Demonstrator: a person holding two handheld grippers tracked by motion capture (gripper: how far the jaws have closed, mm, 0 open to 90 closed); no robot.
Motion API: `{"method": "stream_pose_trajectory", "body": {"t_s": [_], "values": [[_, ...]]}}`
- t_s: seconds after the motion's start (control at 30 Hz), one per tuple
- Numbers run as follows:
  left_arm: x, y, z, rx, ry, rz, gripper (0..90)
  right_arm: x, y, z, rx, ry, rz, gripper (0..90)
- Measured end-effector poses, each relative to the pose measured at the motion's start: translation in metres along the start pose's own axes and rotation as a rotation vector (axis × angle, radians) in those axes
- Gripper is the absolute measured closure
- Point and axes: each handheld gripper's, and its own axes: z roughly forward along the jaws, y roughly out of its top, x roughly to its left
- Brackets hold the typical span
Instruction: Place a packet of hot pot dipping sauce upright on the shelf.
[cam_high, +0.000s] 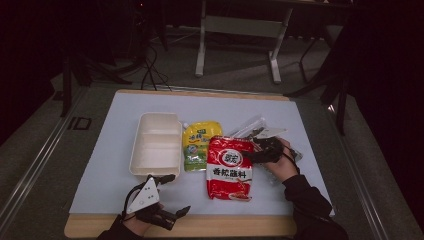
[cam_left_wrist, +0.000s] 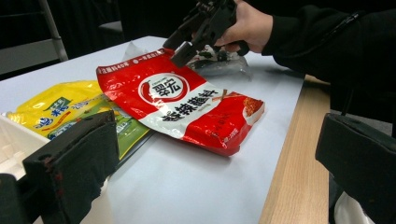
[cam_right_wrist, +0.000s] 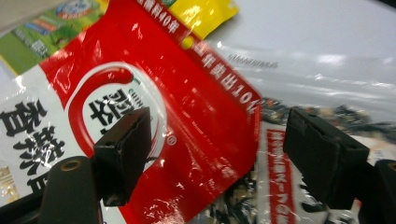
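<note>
A red seasoning packet (cam_high: 229, 167) lies flat in the middle of the white mat, and it also fills much of the right gripper view (cam_right_wrist: 154, 93). My right gripper (cam_high: 251, 155) hangs open over its far right edge. One jaw is above the red packet and the other above a clear bag of dark dried food (cam_right_wrist: 289, 196). Nothing is pinched between the jaws (cam_right_wrist: 219, 144). My left gripper (cam_high: 176, 195) rests open near the table's front edge with nothing between its jaws (cam_left_wrist: 215, 158). The left gripper view looks at the red packet (cam_left_wrist: 187, 105) and at the right gripper (cam_left_wrist: 180, 49).
A white two-compartment tray (cam_high: 156, 145) stands at the left of the mat. A yellow and green pouch (cam_high: 196, 146) lies between the tray and the red packet. The clear bag (cam_high: 252, 127) lies behind the right hand. The wooden table edge (cam_high: 225, 226) runs along the front.
</note>
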Motion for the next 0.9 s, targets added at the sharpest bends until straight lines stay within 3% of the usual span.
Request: {"method": "stream_pose_trajectory", "body": {"t_s": [0.13, 0.27, 0.43, 0.63, 0.7, 0.9], "values": [[0.0, 0.0, 0.0, 0.0, 0.0, 0.001, 0.7, 0.0, 0.0, 0.006, 0.019, -0.001, -0.004, 23.9], [0.0, 0.0, 0.0, 0.003, -0.001, 0.002, 0.7, 0.0, 0.001, 0.009, 0.038, 0.03, -0.004, 27.9], [0.0, 0.0, 0.0, 0.003, -0.001, 0.002, 0.7, 0.001, 0.002, 0.009, 0.049, 0.02, -0.036, 48.5], [-0.001, 0.0, 0.0, 0.002, -0.001, 0.002, 0.7, -0.001, 0.006, 0.003, 0.074, -0.039, -0.06, 83.1], [-0.001, 0.0, 0.0, 0.001, -0.001, 0.003, 0.7, -0.001, 0.007, 0.001, 0.079, -0.042, -0.065, 88.3], [0.0, 0.002, 0.001, -0.002, -0.006, -0.004, 0.7, 0.004, 0.015, -0.012, 0.073, -0.037, -0.085, 89.5]]}}
